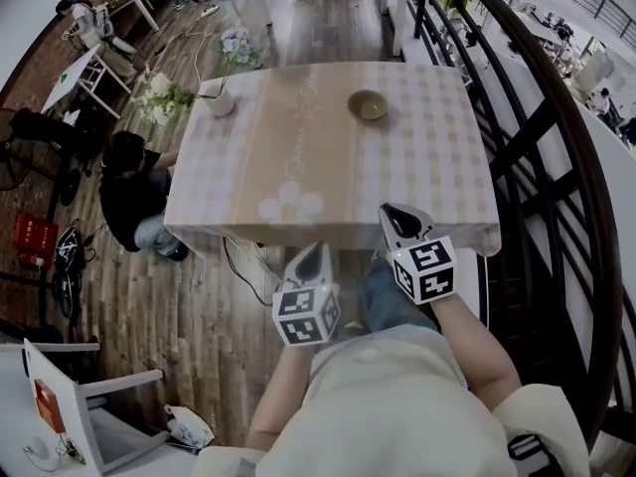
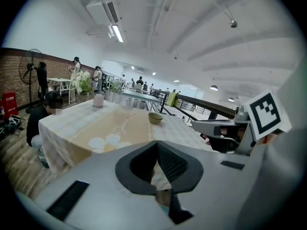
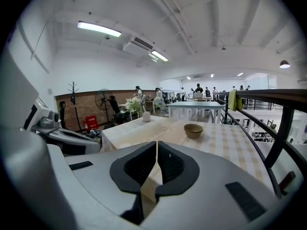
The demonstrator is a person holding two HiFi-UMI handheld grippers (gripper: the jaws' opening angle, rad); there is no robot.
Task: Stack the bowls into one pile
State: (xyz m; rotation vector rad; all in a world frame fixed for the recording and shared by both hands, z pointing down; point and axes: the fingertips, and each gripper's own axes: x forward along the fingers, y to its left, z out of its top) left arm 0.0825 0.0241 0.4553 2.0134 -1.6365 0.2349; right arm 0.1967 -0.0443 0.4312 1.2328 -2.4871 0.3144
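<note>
Holding at the near edge of the table (image 1: 248, 167) with left gripper (image 1: 316, 256) and right gripper (image 1: 396, 222) both closed, empty. Reach well forward to the olive bowl (image 1: 369, 104), far side, right of centre; spread the jaws first, come onto its rim from above. Mind the railing (image 1: 527, 147) at right, the vase (image 1: 221, 100) far left; bare top between.
</note>
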